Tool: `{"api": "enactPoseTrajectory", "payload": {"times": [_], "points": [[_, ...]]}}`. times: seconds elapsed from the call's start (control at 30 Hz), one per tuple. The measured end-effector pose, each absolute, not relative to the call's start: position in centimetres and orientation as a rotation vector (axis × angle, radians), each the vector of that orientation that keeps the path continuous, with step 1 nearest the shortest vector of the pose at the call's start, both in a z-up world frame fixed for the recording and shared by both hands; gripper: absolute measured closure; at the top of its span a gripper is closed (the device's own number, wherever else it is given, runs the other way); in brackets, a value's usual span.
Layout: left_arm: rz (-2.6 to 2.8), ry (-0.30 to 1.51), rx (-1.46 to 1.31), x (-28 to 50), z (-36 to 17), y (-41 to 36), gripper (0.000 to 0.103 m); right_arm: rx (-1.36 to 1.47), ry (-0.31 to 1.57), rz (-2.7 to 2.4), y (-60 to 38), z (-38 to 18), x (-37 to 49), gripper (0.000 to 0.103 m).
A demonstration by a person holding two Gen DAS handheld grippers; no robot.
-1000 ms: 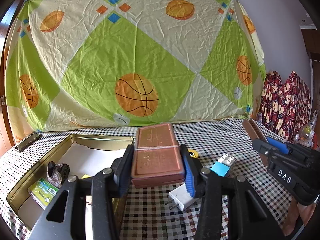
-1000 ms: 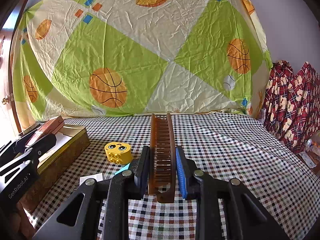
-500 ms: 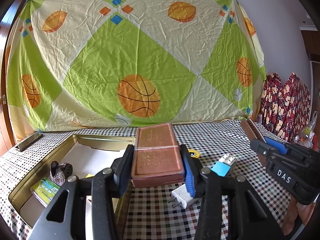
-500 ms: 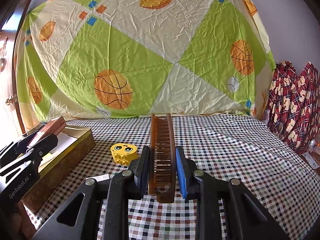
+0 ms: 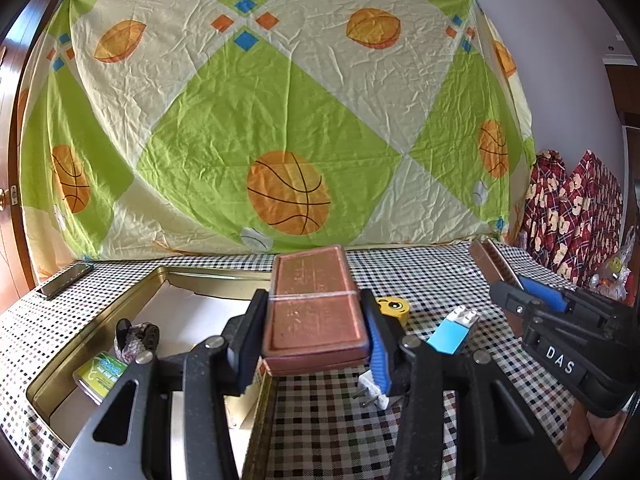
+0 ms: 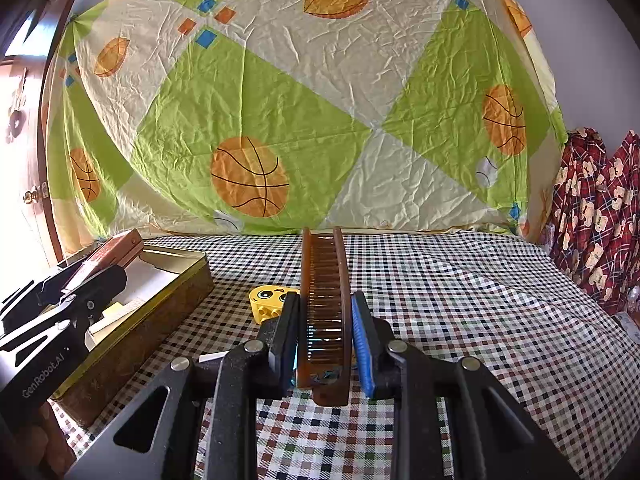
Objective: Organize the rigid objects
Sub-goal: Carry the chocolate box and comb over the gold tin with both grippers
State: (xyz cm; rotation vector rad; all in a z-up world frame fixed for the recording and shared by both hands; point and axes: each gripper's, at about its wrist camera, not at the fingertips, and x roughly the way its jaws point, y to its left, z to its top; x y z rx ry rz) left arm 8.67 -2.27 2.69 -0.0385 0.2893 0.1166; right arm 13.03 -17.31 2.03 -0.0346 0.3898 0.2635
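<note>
Little has shifted over the past second: both tools have kept their loads, and only the backdrop has slid slightly in the two wrist views. Nearest the lens, the left hand-held gripper point(image 5: 316, 332) is clamped across the short sides of a reddish-brown rectangular case point(image 5: 314, 306) bound by a thin band, its long axis running straight ahead along the fingers. It is held above the near right edge of the open gold tin point(image 5: 208, 274), whose floor spreads below and to the left of the jaws, so this hand looks nearer the tin, and its next move is probably a short drop leftward.

Inside the tin, left of the jaws, lie a green packet point(image 5: 100, 372) and a small dark bundle point(image 5: 136, 338). On the checked table point(image 5: 420, 276) just right of the left jaws sit a white plug point(image 5: 372, 394), a blue-and-white building block point(image 5: 454, 330) and, farther off, a yellow toy block point(image 5: 394, 306).

The right hand-held gripper point(image 6: 324, 340) is closed on a brown translucent comb point(image 6: 324, 292), teeth up and long axis pointing ahead; from it the tin lies well to the left. Beyond hangs a basketball-print sheet point(image 5: 280, 120).
</note>
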Motion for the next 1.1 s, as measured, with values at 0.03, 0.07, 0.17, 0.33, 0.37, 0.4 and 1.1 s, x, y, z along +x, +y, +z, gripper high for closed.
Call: {"api": "enactPoseTrajectory", "payload": {"times": [0.03, 0.07, 0.17, 0.33, 0.37, 0.4, 1.1], "points": [[0.118, 0.287, -0.04, 8.6, 2.7, -2.2, 0.059, -0.036, 0.389, 0.268, -17.2, 2.0, 13.0, 0.076], [0.117, 0.286, -0.041, 8.5, 2.7, -2.1, 0.059, -0.037, 0.389, 0.271, -17.0, 2.1, 13.0, 0.076], [0.118, 0.281, -0.044, 8.1, 2.6, -1.8, 0.059, -0.039, 0.386, 0.281, -16.7, 2.0, 12.7, 0.076], [0.121, 0.279, -0.052, 7.6, 2.6, -1.2, 0.059, -0.042, 0.39, 0.302, -15.9, 2.0, 12.6, 0.076], [0.122, 0.28, -0.051, 7.5, 2.6, -1.1, 0.059, -0.043, 0.391, 0.306, -15.7, 2.0, 12.6, 0.076], [0.123, 0.28, -0.052, 7.5, 2.6, -1.0, 0.059, -0.043, 0.391, 0.31, -15.6, 2.0, 12.5, 0.076], [0.156, 0.29, -0.092, 6.5, 2.5, 2.2, 0.059, -0.073, 0.396, 0.389, -12.1, 1.8, 12.0, 0.076]]}}
